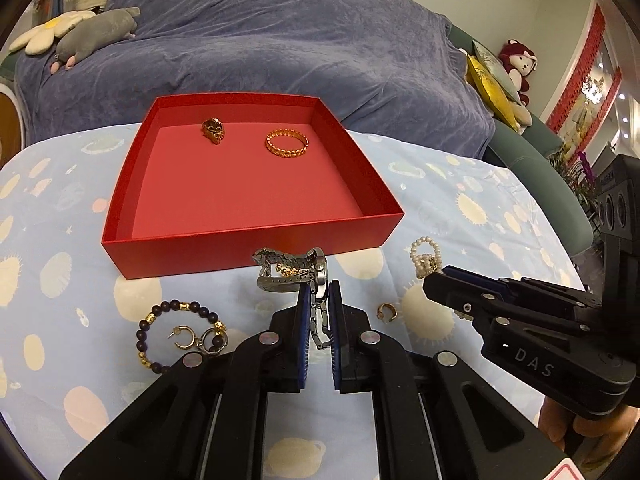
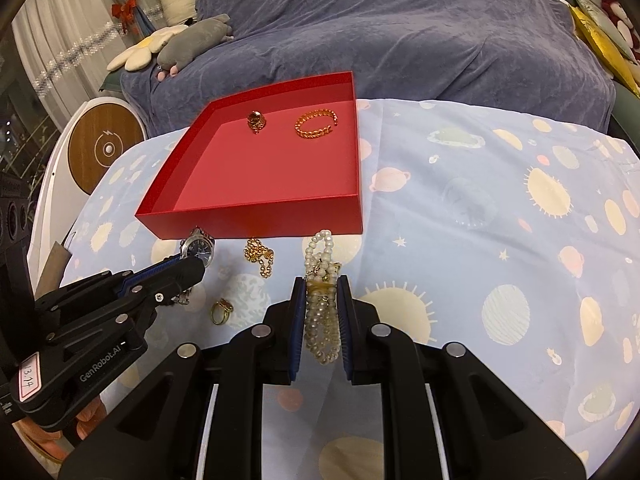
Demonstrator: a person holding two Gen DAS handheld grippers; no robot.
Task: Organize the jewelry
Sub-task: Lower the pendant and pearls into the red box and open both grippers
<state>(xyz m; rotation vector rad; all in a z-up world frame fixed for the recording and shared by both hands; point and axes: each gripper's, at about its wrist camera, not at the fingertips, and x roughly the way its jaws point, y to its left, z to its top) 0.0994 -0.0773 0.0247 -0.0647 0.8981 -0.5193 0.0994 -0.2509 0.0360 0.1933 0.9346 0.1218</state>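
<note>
A red tray (image 1: 248,258) (image 2: 256,226) sits on the pale blue cloth and holds a gold ring (image 1: 213,129) (image 2: 256,121) and a gold chain bracelet (image 1: 287,143) (image 2: 316,123). My left gripper (image 1: 319,294) is shut on a silver watch (image 1: 294,270) (image 2: 198,247) just in front of the tray. My right gripper (image 2: 321,289) (image 1: 440,280) is shut on a pearl bracelet (image 2: 320,280) (image 1: 425,257). Loose on the cloth lie a dark bead bracelet (image 1: 146,330), gold hoop earrings (image 1: 186,338), a gold ring (image 2: 222,310) (image 1: 387,312) and a gold chain (image 2: 260,258).
A bed with a purple blanket (image 1: 280,40) lies behind the cloth-covered surface, with plush toys (image 1: 92,32) on it. A white round device (image 2: 104,148) stands at the left. Cushions and a doll (image 1: 516,64) sit at the right.
</note>
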